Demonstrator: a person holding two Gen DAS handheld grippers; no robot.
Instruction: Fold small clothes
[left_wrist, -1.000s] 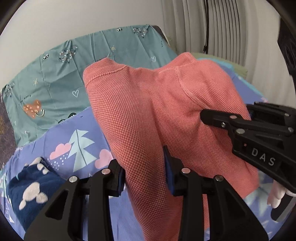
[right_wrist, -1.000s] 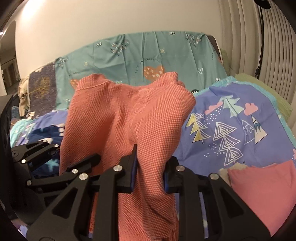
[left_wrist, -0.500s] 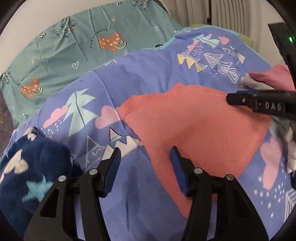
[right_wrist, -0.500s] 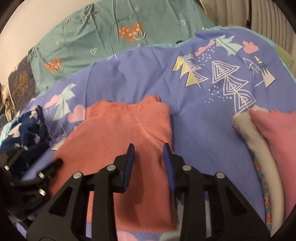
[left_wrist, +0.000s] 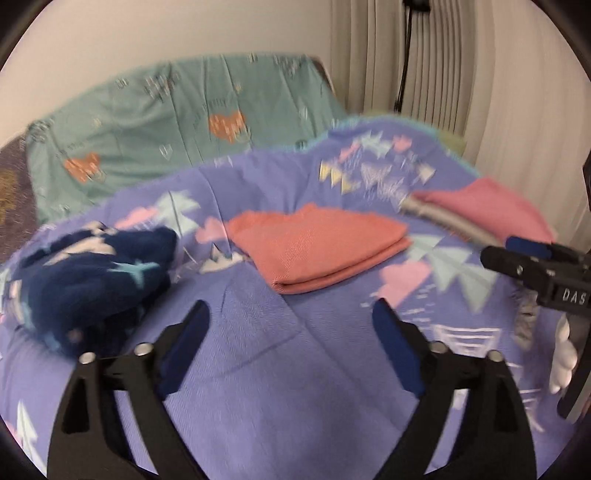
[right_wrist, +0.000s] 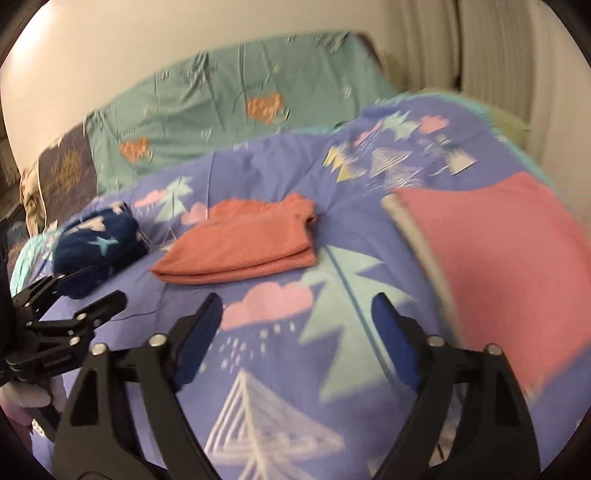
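A coral-orange garment (left_wrist: 317, 247) lies folded flat on the purple patterned blanket (left_wrist: 258, 343); it also shows in the right wrist view (right_wrist: 243, 243). My left gripper (left_wrist: 291, 314) is open and empty, held back from the garment's near edge. My right gripper (right_wrist: 295, 306) is open and empty, also short of the garment; it appears at the right of the left wrist view (left_wrist: 535, 262). The left gripper shows at the lower left of the right wrist view (right_wrist: 66, 310).
A crumpled navy fleece garment (left_wrist: 88, 280) lies left of the folded one. A stack of folded clothes with a pink top piece (right_wrist: 506, 266) lies to the right. A teal pillow (left_wrist: 177, 133) stands behind, curtains (left_wrist: 443, 74) at the back right.
Both grippers let go of the coral garment, opened wide and drew back toward me. The garment, lifted a second ago, now lies folded on the blanket.
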